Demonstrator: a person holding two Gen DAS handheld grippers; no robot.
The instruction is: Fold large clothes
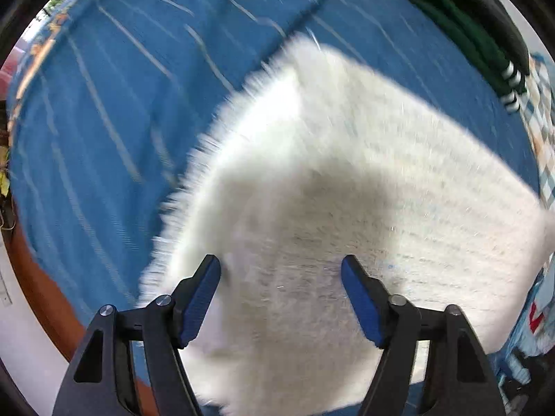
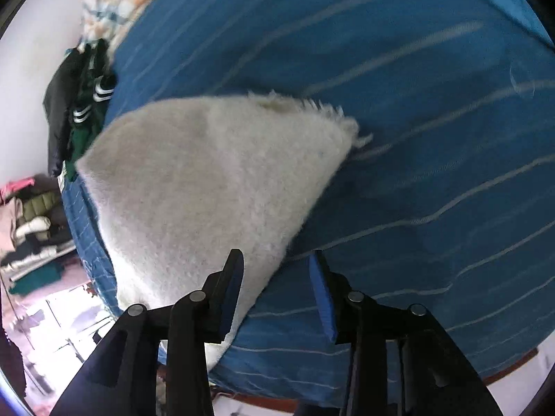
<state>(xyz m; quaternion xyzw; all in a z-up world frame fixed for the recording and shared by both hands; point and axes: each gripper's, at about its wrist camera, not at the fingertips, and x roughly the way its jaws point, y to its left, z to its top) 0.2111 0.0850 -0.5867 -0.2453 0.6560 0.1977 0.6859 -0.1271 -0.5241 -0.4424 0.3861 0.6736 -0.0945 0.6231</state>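
Note:
A white fluffy garment (image 1: 329, 187) lies folded on a blue striped bedspread (image 1: 114, 111). My left gripper (image 1: 281, 274) hovers over the garment's near part, open and empty, its jaws wide apart. In the right wrist view the same garment (image 2: 208, 173) lies at the left, on the bedspread (image 2: 416, 138). My right gripper (image 2: 275, 268) is open and empty, over the garment's right edge; its left finger (image 2: 230, 287) is above the fleece and its right finger above the blue cloth.
A dark green garment with white stripes (image 1: 464, 31) and a black one (image 2: 59, 111) lie at the bed's far edge, beside a checked pillow (image 1: 541, 111). Stacked clothes (image 2: 31, 228) lie beside the bed. A brown bed frame (image 1: 45, 277) borders the near edge.

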